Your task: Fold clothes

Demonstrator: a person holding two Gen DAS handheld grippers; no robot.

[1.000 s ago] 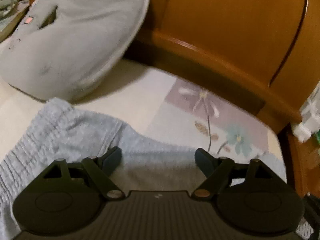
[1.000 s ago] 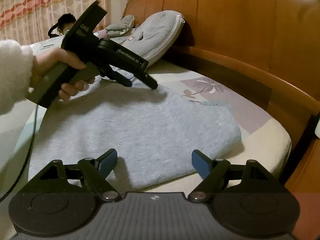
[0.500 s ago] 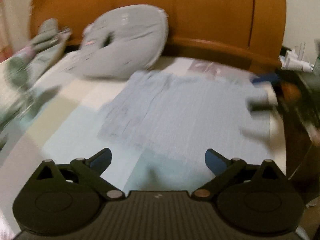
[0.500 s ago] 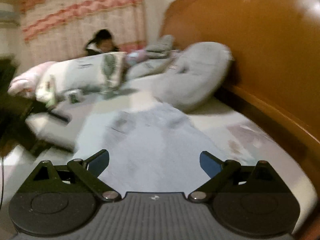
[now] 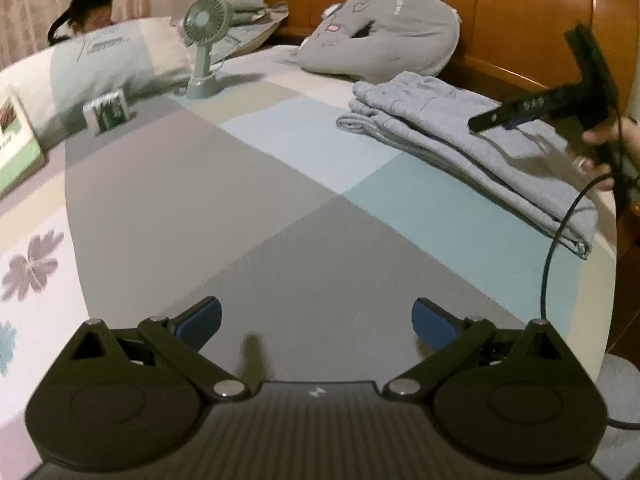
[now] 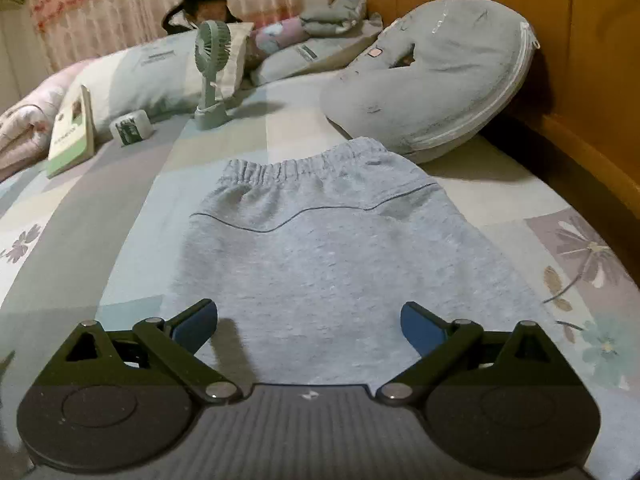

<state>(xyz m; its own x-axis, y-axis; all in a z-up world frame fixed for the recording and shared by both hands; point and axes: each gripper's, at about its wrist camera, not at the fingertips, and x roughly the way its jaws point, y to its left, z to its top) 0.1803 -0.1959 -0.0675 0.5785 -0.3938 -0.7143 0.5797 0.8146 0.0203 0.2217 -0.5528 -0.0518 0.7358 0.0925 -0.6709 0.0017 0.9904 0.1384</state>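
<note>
Light blue-grey folded trousers (image 6: 320, 240) lie flat on the bed, waistband toward the grey pillow; in the left wrist view they (image 5: 460, 136) lie at the right. My right gripper (image 6: 309, 322) is open and empty, low over the near end of the trousers. In the left wrist view the right gripper (image 5: 480, 124) is seen from the side, hand-held above the trousers. My left gripper (image 5: 316, 322) is open and empty over bare bedsheet, well left of the trousers.
A grey face-shaped pillow (image 6: 432, 80) leans on the wooden headboard (image 6: 580, 40). A small green fan (image 6: 212, 76), a small box (image 6: 131, 127) and a book (image 6: 70, 132) stand on the patchwork sheet (image 5: 240, 200). Pillows and a person (image 6: 204, 4) are at the back.
Both grippers have pulled back from the trousers. The left one has swung far left and away, now over bare sheet. The right one now faces the trousers from their near end.
</note>
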